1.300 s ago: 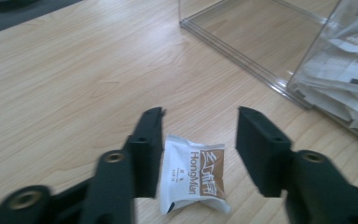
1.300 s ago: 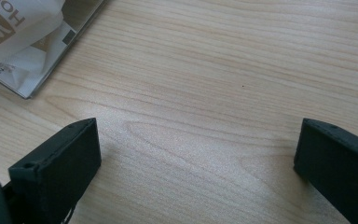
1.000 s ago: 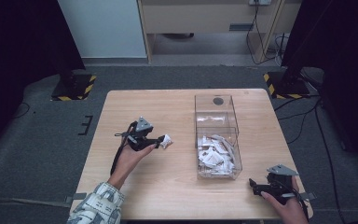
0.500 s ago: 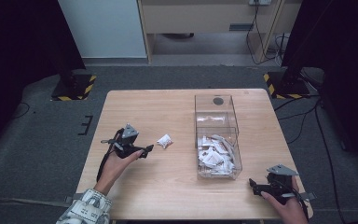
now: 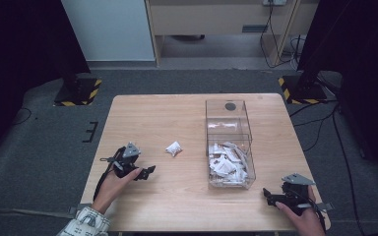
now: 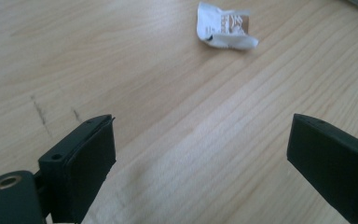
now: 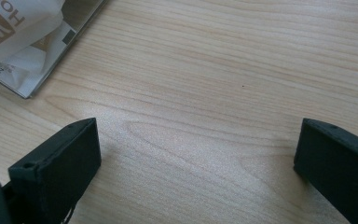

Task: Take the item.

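A small white crumpled packet [image 5: 173,148] lies alone on the wooden table [image 5: 177,118]; the left gripper view shows the packet [image 6: 223,28] ahead of the jaws. My left gripper [image 5: 147,171] rests at the table's front left, open and empty, short of the packet. A clear plastic box [image 5: 228,142] right of centre holds several white packets [image 5: 228,164]. My right gripper [image 5: 268,196] sits near the front right corner, open, nothing between its jaws. In the right gripper view the box's corner with packets [image 7: 23,32] shows at top left.
A black round mark [image 5: 230,106] sits on the table behind the box. Yellow-and-black striped stand bases [image 5: 78,93] rest on the grey floor on both sides. A cabinet [image 5: 216,19] stands beyond the table.
My left gripper let go of the white packet, left it on the table, and drew back toward the front left. The right gripper has stayed put.
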A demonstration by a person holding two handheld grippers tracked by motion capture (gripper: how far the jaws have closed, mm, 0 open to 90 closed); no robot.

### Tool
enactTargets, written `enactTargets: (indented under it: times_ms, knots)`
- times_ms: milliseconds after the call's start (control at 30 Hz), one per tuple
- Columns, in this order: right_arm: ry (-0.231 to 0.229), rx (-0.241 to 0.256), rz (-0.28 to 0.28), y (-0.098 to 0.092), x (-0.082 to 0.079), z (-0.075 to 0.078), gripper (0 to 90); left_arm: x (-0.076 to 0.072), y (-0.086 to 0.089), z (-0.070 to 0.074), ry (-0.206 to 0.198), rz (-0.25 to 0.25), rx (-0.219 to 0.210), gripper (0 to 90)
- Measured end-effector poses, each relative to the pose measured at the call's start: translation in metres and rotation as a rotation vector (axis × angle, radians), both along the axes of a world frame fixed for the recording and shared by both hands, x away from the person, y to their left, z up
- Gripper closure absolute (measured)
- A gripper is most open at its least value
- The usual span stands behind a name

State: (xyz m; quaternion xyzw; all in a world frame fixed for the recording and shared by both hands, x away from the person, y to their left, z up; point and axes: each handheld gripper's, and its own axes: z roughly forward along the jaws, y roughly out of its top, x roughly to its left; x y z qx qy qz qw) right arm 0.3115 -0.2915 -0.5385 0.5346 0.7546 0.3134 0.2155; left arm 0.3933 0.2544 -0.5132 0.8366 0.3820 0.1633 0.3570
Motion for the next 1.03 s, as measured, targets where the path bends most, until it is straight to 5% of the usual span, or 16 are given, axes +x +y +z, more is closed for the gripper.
enactTargets:
  times_ms: [567, 1033]
  knots:
    - [0.0, 0.0, 0.0, 0.0, 0.0, 0.0, 0.9, -0.004, 0.014, -0.019, 0.037, 0.007, 0.053, 6.4]
    - [0.0, 0.0, 0.0, 0.0, 0.0, 0.0, 0.9, -0.004, 0.018, -0.023, 0.017, 0.011, 0.019, 3.4]
